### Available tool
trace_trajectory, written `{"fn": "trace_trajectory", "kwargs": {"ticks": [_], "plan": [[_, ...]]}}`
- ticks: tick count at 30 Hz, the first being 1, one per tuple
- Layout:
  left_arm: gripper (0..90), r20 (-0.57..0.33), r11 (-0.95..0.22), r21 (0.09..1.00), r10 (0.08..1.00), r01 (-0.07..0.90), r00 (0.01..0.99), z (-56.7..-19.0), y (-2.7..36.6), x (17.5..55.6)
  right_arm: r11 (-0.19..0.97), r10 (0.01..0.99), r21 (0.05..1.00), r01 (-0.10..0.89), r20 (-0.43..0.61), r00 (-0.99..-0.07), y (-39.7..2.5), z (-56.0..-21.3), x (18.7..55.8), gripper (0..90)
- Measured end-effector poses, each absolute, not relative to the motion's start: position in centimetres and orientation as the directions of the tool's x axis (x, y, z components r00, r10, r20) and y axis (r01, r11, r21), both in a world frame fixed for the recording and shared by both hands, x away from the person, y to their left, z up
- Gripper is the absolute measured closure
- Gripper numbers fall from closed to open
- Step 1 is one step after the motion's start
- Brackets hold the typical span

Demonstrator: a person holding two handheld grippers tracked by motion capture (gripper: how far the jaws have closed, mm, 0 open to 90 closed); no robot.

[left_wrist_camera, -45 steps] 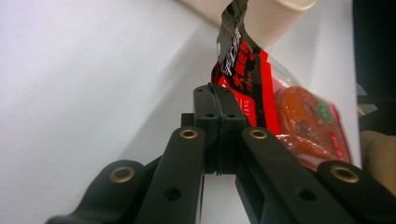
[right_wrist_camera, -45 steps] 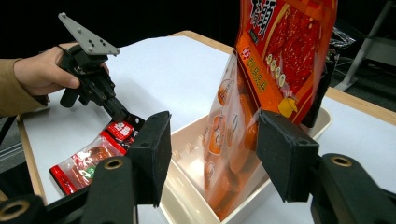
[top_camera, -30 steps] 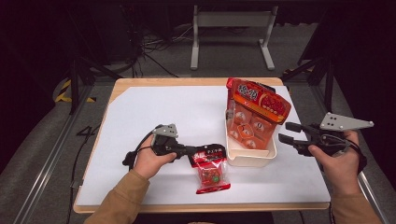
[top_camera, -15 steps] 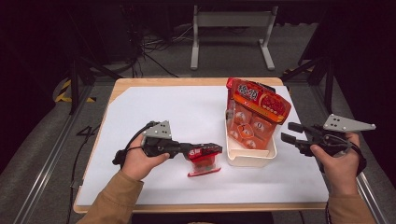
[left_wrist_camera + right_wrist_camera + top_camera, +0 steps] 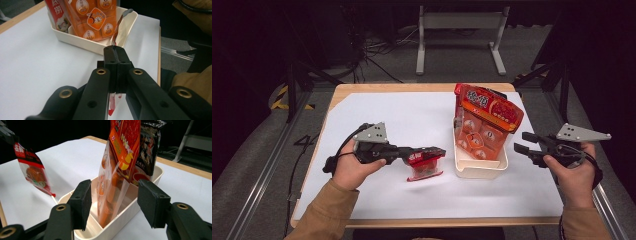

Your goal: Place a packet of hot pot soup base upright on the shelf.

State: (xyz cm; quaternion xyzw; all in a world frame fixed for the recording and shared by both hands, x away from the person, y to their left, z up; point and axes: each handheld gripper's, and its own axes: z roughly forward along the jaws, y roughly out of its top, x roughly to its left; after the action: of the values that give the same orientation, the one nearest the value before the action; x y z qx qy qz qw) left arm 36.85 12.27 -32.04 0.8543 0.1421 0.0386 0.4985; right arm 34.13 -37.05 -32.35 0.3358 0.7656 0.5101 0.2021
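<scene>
A small red snack packet [image 5: 424, 167] hangs from my left gripper [image 5: 439, 152], just above the white table sheet and left of the white bin [image 5: 477, 172]. In the left gripper view the jaws of my left gripper [image 5: 114, 53] are shut on the packet's edge [image 5: 120, 25]. An orange snack bag [image 5: 484, 135] and a red one [image 5: 487, 105] stand in the bin. My right gripper [image 5: 519, 141] is open just right of the bin. In the right gripper view, the right gripper [image 5: 113, 202] frames the orange bag [image 5: 117, 170], with the packet [image 5: 33, 173] hanging at the left.
A dark bag [image 5: 147, 147] stands at the bin's far end. The white sheet [image 5: 387, 115] covers the wooden table, with open room at its left and back. Metal frame legs and cables lie on the floor beyond the table.
My left gripper has raised the red packet from lying flat on the sheet to hanging, and shifted slightly left. The right gripper has barely moved.
</scene>
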Motion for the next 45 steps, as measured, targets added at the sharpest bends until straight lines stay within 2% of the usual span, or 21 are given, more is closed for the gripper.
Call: {"fn": "trace_trajectory", "kwargs": {"ticks": [23,45], "plan": [[90.0,-0.006,-0.495,0.861,0.224,0.119,0.975,-27.5,9.4,37.8,0.258,0.742,0.903,0.343,0.042,-0.669,-38.1,-33.8,35.0,44.3],[90.0,0.022,-0.484,0.872,0.177,0.068,0.984,-26.7,6.2,39.0,0.237,0.750,0.906,0.351,0.059,-0.658,-38.8,-34.1,35.3,44.3]]}}
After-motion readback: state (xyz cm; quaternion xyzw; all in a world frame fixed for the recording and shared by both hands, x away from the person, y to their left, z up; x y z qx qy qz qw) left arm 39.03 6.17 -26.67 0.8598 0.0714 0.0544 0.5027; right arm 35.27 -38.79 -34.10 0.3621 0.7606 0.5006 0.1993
